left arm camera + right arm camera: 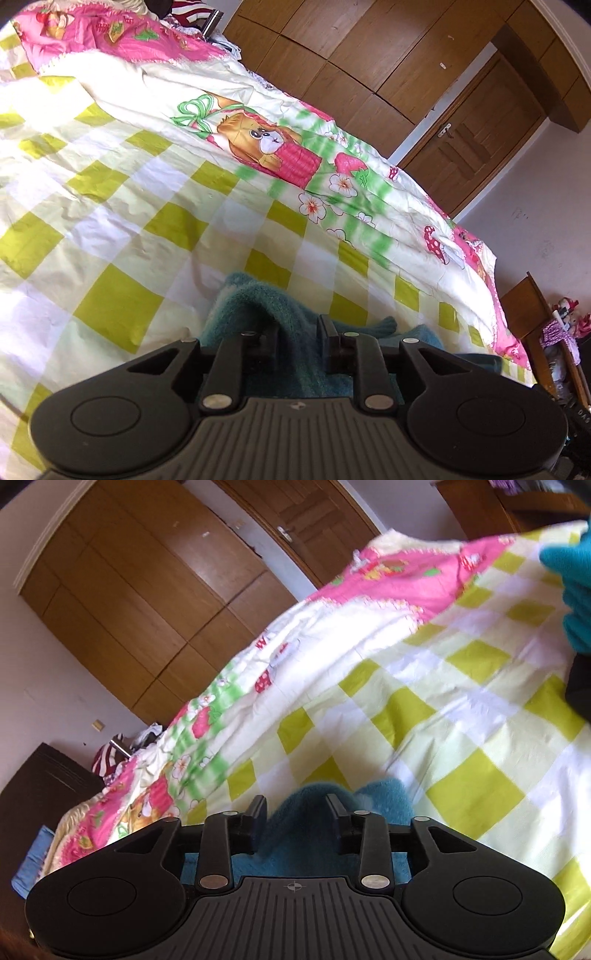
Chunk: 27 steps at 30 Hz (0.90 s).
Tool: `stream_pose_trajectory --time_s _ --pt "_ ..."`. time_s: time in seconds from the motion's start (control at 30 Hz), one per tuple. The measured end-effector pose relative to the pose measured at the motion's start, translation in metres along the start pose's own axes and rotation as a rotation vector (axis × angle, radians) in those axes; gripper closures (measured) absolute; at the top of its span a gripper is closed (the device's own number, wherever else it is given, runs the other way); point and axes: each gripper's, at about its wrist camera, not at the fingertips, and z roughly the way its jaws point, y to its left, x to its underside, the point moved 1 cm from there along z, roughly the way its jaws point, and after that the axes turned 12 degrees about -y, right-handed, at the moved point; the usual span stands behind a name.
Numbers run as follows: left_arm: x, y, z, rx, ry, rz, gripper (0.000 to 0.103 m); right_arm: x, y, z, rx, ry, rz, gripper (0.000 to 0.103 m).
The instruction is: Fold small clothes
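Left gripper (298, 334): jaws partly spread, a raised fold of the teal fleece garment (258, 302) standing between the fingers, pads not visibly pressing it. Right gripper (296, 814): jaws spread wider, a hump of the same teal fleece (306, 834) in the gap, touching neither pad clearly. Garment lies on the checked bedspread (122, 236) directly under both grippers; its long axis cannot be told.

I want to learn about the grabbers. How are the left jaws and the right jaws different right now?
The left gripper has its jaws closer together; the right gripper has them wider. Teal cloth fills most of the left gap; in the right gap the cloth has room on each side. Both are black and hang over the checked bedsheet.
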Motion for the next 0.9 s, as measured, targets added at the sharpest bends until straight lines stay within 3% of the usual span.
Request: stream_pose_trajectory --time_s 0.03,0.07,0.1,0.2,0.33,0.43,0.57,0.7,0.8,0.87,0.9 --pt "-0.001 0.0 -0.003 -0.014 -0.015 0.007 0.062 -0.005 0.005 -0.004 -0.012 -0.003 -0.035 0.053" --pt "-0.003 0.0 -0.005 -0.028 -0.029 0.009 0.048 -0.01 0.01 -0.006 -0.008 -0.03 -0.067 0.053" --pt "-0.006 0.001 -0.007 -0.042 -0.044 0.006 0.042 -0.012 0.012 -0.009 -0.008 -0.032 -0.083 0.053" --pt "-0.015 0.001 -0.009 -0.04 -0.073 0.005 0.041 -0.01 0.015 -0.011 0.022 -0.003 -0.169 0.053" --pt "-0.012 -0.007 -0.025 -0.031 -0.065 0.136 0.036 0.012 0.005 -0.012 0.061 0.094 -0.247 0.051" --pt "0.006 0.005 -0.036 -0.094 -0.042 0.194 0.031 0.025 0.007 -0.012 0.052 0.148 -0.306 0.05" --pt "0.038 0.031 -0.044 -0.137 0.03 0.186 0.031 0.034 0.008 -0.01 0.07 0.212 -0.348 0.047" --pt "0.054 0.038 -0.059 -0.107 0.042 0.166 0.031 0.04 0.006 -0.025 0.068 0.225 -0.366 0.047" --pt "0.053 0.034 -0.059 -0.081 0.062 0.189 0.045 0.047 0.006 -0.038 0.064 0.23 -0.393 0.047" --pt "0.051 0.03 -0.054 -0.078 0.092 0.196 0.059 0.048 0.006 -0.04 0.064 0.229 -0.396 0.049" --pt "0.05 0.028 -0.052 -0.078 0.099 0.188 0.062 0.047 0.006 -0.039 0.063 0.235 -0.393 0.056"
